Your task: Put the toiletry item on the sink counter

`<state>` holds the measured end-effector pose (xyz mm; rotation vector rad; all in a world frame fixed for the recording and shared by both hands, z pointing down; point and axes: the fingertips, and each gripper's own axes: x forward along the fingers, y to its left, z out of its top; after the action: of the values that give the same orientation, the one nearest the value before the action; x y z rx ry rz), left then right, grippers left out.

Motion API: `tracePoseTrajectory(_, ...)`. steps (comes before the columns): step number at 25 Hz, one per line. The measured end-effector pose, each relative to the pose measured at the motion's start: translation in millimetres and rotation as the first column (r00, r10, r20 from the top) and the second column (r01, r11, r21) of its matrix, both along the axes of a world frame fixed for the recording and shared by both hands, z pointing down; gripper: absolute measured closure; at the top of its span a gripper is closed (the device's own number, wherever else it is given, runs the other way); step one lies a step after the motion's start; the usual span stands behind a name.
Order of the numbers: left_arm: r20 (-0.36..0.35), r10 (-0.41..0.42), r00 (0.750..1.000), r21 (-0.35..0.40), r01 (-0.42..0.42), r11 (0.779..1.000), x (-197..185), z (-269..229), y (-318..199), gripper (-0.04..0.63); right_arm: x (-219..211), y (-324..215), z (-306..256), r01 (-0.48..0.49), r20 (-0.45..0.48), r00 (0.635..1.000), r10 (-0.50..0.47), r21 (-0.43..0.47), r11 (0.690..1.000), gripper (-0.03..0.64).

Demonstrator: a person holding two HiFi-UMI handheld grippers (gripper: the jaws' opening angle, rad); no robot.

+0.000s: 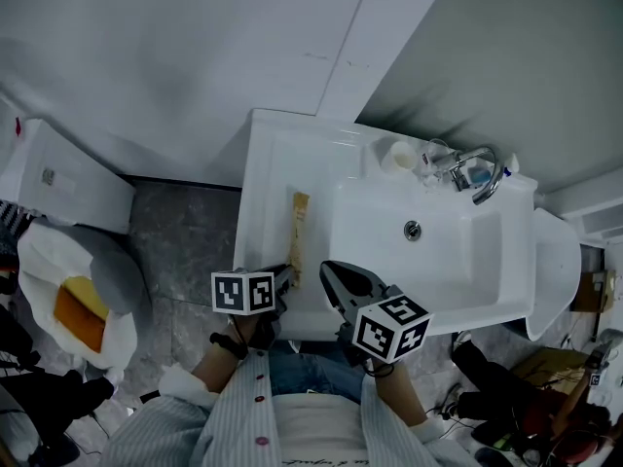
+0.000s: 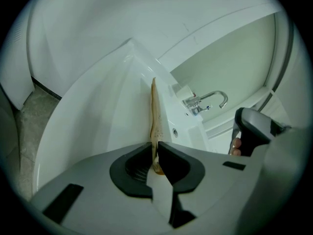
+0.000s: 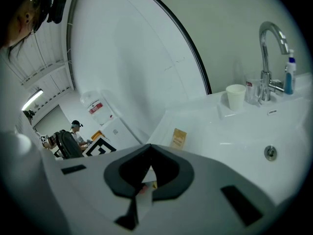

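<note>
The toiletry item is a thin tan sachet (image 1: 299,230) on the white sink counter (image 1: 268,168), left of the basin. My left gripper (image 1: 289,275) is shut on its near end. In the left gripper view the sachet (image 2: 153,116) runs edge-on from between the dark jaws (image 2: 156,148) out over the counter, its far end resting there. The right gripper view shows the sachet (image 3: 179,138) standing on edge. My right gripper (image 1: 329,269) hovers at the counter's front edge beside the left one, jaws together (image 3: 149,151) with nothing held.
A chrome faucet (image 1: 482,168), a white cup (image 1: 400,154) and a small blue bottle (image 3: 290,75) stand at the back of the basin (image 1: 438,261). A toilet cistern (image 1: 58,178) and a bin lined with a white bag (image 1: 73,300) are on the floor to the left.
</note>
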<state>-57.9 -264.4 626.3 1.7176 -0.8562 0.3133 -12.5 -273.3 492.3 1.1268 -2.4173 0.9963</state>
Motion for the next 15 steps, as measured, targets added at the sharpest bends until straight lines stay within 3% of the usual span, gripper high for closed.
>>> tracePoseTrajectory(15,0.037,0.017,0.999,0.053,-0.019,0.998,-1.3,-3.2,-1.9,0.443,-0.8,1.4,-2.8,-0.009,0.005,1.000,0.009,0.017,1.000,0.606)
